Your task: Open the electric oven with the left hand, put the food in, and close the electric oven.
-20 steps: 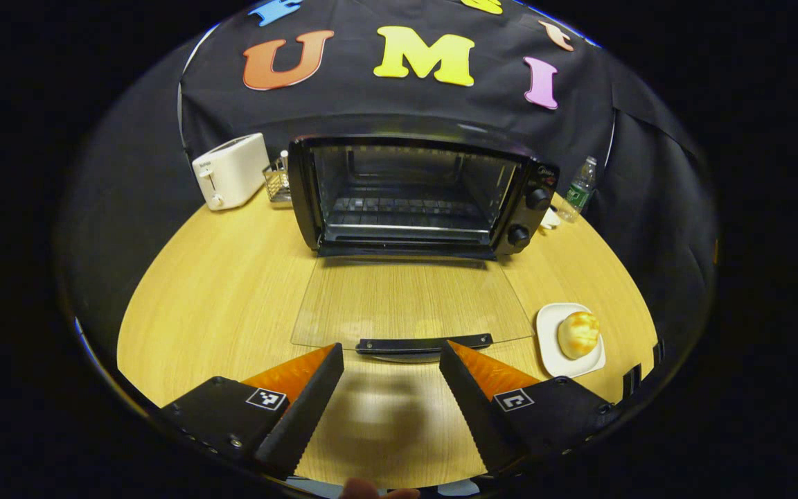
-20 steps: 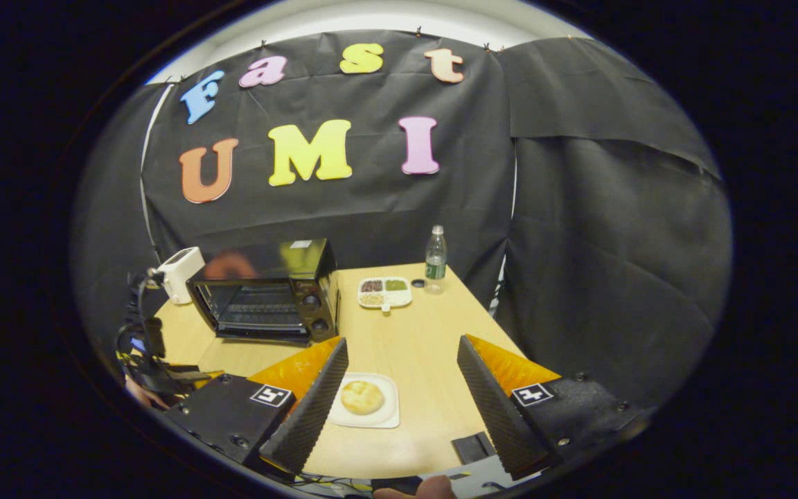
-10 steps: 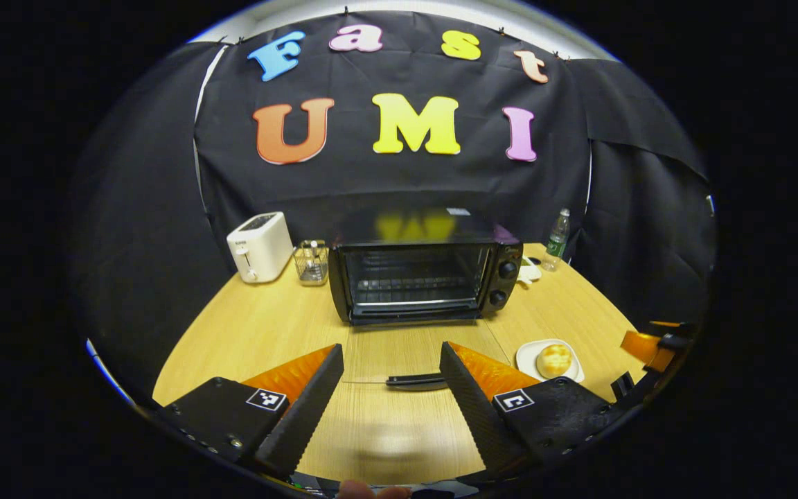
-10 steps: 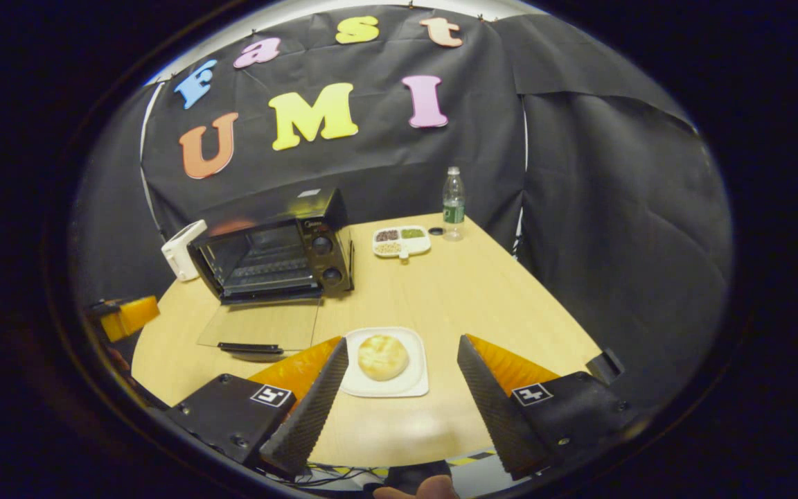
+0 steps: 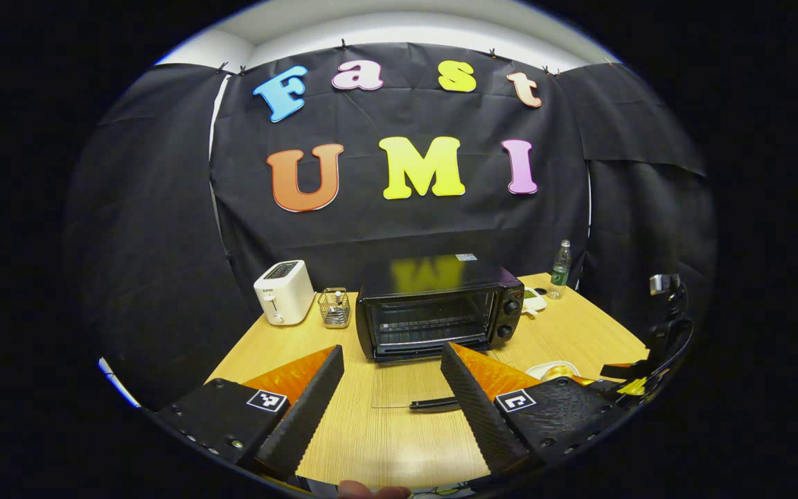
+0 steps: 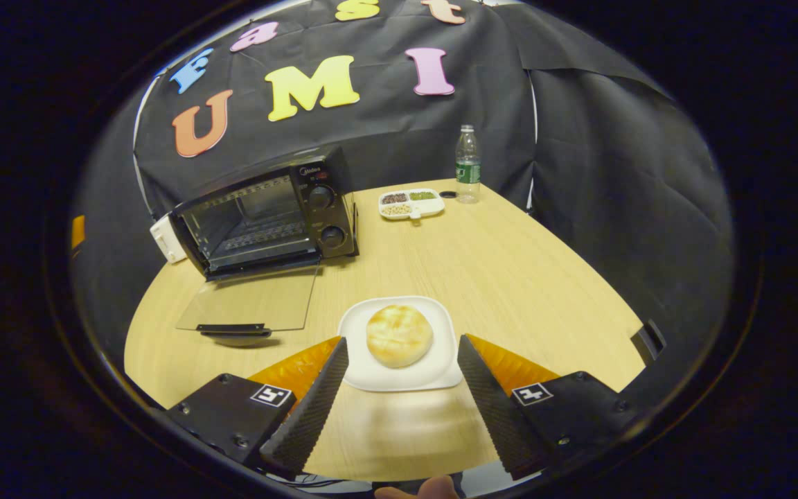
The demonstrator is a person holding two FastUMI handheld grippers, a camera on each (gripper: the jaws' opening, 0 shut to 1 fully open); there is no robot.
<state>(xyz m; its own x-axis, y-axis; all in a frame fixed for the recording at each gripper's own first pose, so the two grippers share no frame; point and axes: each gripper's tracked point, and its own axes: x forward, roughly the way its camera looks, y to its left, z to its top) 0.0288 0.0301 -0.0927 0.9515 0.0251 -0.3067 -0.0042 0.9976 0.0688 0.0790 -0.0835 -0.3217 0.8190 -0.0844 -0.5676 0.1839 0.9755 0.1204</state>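
The black electric oven (image 5: 437,305) (image 6: 267,211) stands on the wooden table with its glass door (image 6: 250,308) folded down flat, the handle (image 5: 433,403) toward me. A round bread bun (image 6: 399,335) lies on a white plate (image 6: 440,371) to the right of the door. My left gripper (image 5: 391,388) is open and empty, held back above the table's near edge, well short of the door handle. Open as well, my right gripper (image 6: 402,384) hovers just in front of the plate, its fingers on either side of the plate's near rim, apart from the bun.
A white toaster (image 5: 283,301) and a small wire basket (image 5: 334,308) stand left of the oven. A divided snack tray (image 6: 411,204) and a water bottle (image 6: 467,164) sit at the table's back right. The other gripper's rig (image 5: 659,346) shows at far right.
My left gripper has drawn back and up from the door handle, leaving the door down. My right gripper has moved forward and down toward the plate with the bun.
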